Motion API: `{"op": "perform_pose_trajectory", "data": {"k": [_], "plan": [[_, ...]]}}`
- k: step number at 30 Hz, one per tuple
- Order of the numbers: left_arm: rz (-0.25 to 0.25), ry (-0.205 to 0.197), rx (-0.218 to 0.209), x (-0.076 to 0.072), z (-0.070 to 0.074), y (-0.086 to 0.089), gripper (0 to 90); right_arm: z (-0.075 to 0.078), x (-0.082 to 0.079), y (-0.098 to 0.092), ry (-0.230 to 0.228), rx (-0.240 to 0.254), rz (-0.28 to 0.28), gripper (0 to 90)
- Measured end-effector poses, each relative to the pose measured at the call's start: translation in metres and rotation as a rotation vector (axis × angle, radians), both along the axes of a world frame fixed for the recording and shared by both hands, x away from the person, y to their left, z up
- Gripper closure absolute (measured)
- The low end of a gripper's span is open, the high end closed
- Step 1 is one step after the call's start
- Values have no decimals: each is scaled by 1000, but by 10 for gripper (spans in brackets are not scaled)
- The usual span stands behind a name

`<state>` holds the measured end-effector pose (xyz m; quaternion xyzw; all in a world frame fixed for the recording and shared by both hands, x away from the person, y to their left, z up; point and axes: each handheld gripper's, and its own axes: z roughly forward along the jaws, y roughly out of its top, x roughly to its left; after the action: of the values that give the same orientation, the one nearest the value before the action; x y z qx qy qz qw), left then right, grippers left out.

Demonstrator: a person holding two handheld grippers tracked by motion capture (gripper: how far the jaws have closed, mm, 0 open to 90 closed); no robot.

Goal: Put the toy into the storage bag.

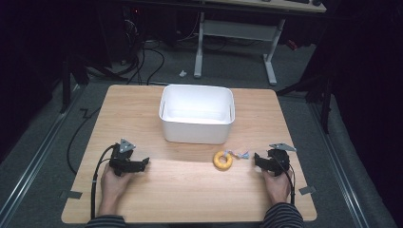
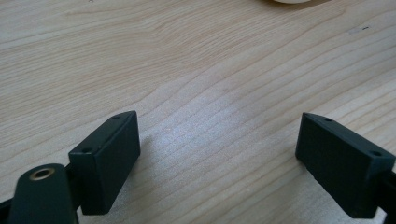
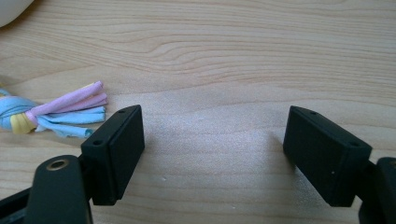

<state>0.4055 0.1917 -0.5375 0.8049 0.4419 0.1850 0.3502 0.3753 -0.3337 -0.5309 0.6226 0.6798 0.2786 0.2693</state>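
Note:
A white plastic bin (image 1: 197,114) stands at the middle back of the wooden table (image 1: 190,185). In front of it to the right lies a yellow ring toy (image 1: 222,160) with a pastel knotted tassel (image 1: 241,154), whose pink and blue strands (image 3: 70,112) lie just left of my right gripper's jaws. My right gripper (image 1: 259,160) rests on the table right of the toy, open, with bare wood between its jaws (image 3: 212,154). My left gripper (image 1: 142,163) lies at the front left, also open and empty (image 2: 217,154).
The bin's rounded white edge (image 3: 11,11) shows at the top left of the right gripper view. Black cables (image 1: 97,175) trail from the left gripper toward the front edge. A desk frame (image 1: 237,33) and floor cables stand beyond the table.

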Motion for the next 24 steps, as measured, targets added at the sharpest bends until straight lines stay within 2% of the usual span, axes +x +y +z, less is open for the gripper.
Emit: {"op": "perform_pose_trajectory", "data": {"k": [7, 10, 14, 18, 24], "plan": [[-4, -1, 0, 0, 0, 0, 144, 0, -1, 0, 6, 3, 9, 183], [-4, -1, 0, 0, 0, 0, 143, 1, -1, -1, 22, 2, 11, 182], [-4, 0, 0, 0, 0, 0, 144, 4, -3, -3, 43, 2, 7, 227], [-4, -1, 0, 0, 0, 0, 144, 7, -5, -7, 58, 37, -1, 245], [-4, 0, 0, 0, 0, 0, 144, 11, -10, -9, 53, 49, 17, 272]]}}
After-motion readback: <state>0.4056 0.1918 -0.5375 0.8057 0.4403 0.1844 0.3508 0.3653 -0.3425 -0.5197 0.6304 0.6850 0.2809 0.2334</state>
